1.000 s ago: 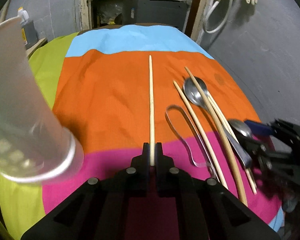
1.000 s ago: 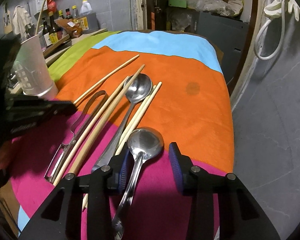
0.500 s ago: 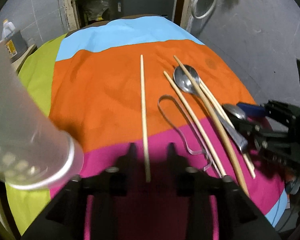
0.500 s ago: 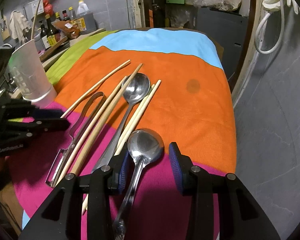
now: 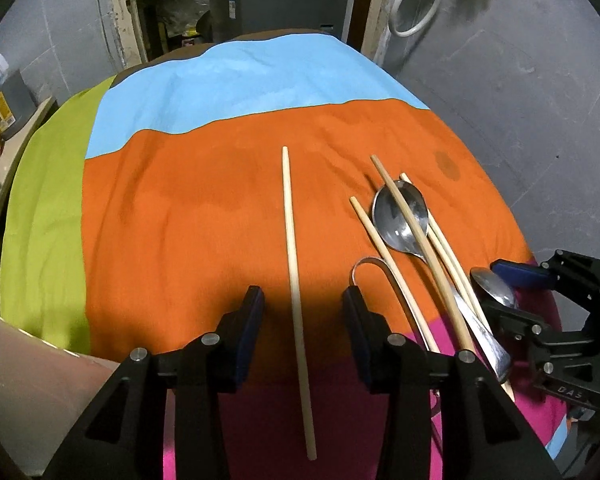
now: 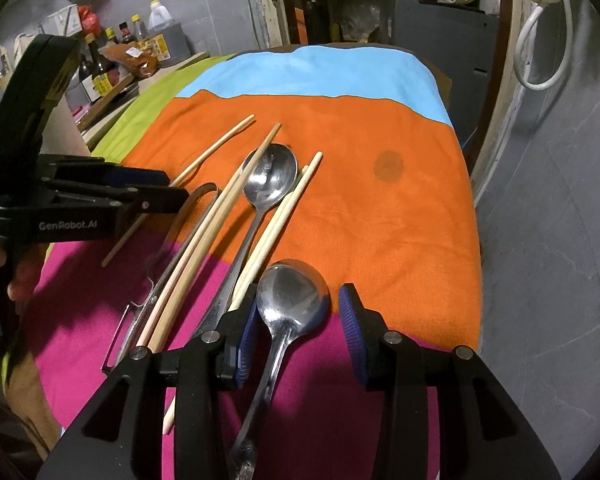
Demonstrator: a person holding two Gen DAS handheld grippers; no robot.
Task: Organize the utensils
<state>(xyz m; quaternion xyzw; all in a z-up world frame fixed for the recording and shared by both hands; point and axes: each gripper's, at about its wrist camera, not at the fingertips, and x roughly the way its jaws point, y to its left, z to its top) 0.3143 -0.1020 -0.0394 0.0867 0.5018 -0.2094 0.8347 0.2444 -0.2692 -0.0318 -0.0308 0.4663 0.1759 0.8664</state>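
Note:
A single wooden chopstick (image 5: 294,264) lies loose on the striped cloth (image 5: 204,208). My left gripper (image 5: 303,304) straddles it, open, its pads clear of the wood. The right wrist view shows that gripper (image 6: 172,196) low over the same chopstick (image 6: 216,148). My right gripper (image 6: 298,312) is open around the bowl of a small metal spoon (image 6: 292,296) that rests on the cloth. Beside it lie a larger spoon (image 6: 270,180), several chopsticks (image 6: 284,216) and a metal peeler (image 6: 188,216).
A pale cup (image 5: 28,380) shows blurred at the lower left of the left wrist view. Bottles and packets (image 6: 112,64) crowd a shelf at the far left. The cloth drops away at its right edge (image 6: 474,240) beside a grey wall.
My left gripper has opened and let go of the single chopstick, which now lies on the cloth. The left hand has moved away from the cup. The right gripper has stayed put.

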